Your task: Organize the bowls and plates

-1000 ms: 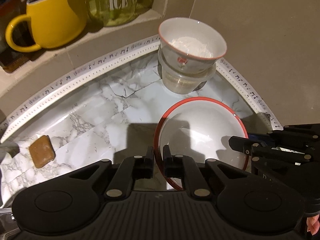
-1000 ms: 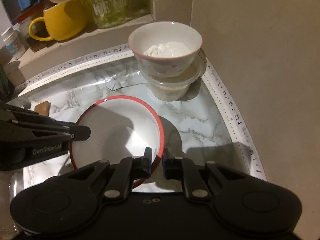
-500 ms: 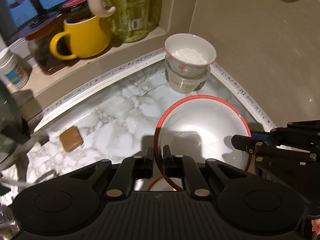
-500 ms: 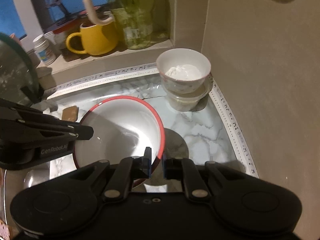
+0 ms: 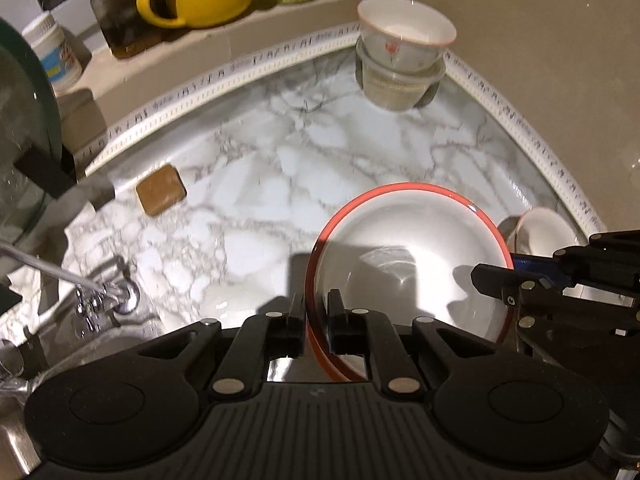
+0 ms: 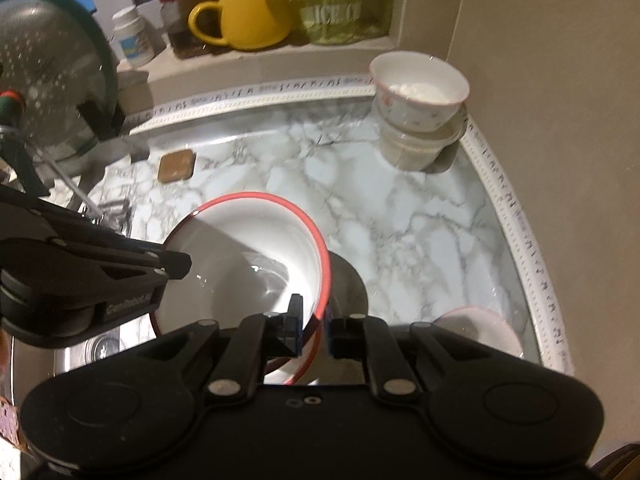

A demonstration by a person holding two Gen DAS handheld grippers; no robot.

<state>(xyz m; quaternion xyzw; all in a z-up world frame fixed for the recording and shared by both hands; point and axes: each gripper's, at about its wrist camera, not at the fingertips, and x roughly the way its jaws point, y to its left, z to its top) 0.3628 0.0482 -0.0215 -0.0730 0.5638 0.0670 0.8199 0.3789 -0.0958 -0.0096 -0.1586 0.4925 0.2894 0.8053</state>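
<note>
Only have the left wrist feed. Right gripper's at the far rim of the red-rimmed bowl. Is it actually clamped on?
Observer: Yes. In the right wrist view the right gripper is shut on the red-rimmed bowl, with the rim pinched between its pads.
Operator: Floral bowl in the back corner, empty?
Observer: No. From that view there's a white mound of something lying in its bottom.
</note>
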